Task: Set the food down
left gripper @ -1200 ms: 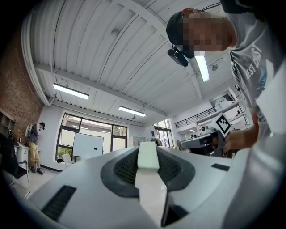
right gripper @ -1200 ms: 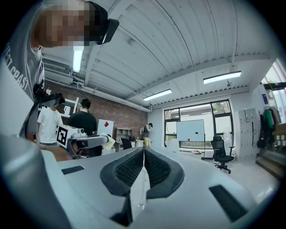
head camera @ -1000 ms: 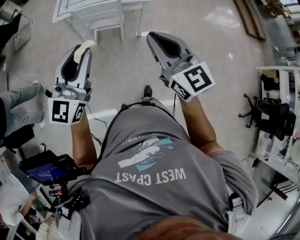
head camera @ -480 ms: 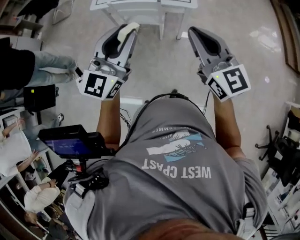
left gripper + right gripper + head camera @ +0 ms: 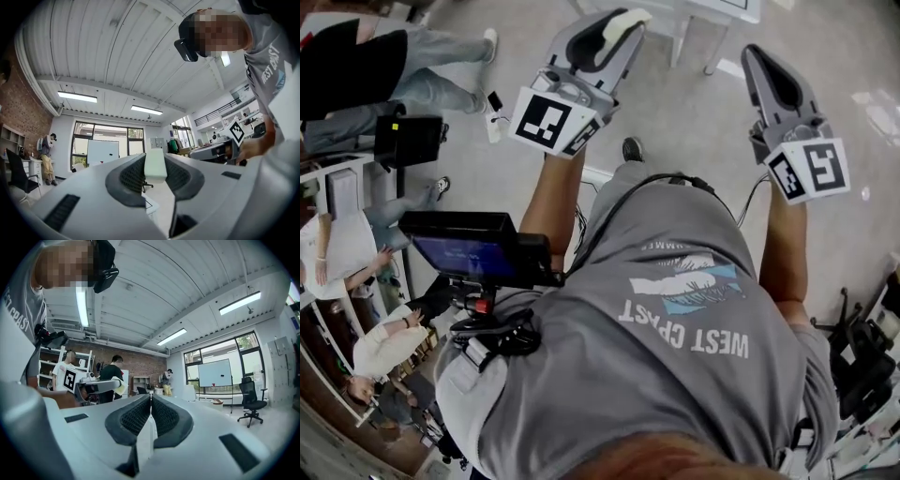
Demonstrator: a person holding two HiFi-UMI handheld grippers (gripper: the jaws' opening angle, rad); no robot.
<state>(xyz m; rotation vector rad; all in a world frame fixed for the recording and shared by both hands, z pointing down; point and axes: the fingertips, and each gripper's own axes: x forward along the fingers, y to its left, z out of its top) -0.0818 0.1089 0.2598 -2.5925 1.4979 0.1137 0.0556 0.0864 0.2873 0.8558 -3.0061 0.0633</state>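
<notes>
Glossy pale floor (image 5: 694, 131) fills the head view, with bystanders (image 5: 356, 66) at far left and a white desk (image 5: 717, 11) at the top edge. Left tool (image 5: 614, 30), grey plastic with ribbed black pads (image 5: 132, 174), is clamped on the food (image 5: 155, 165), a smooth cream block with rounded corners, held in the air. Right tool (image 5: 757, 56) has its pads pressed together on nothing. Corrugated white ceiling (image 5: 117, 56) with strip lights appears only in the gripper views.
</notes>
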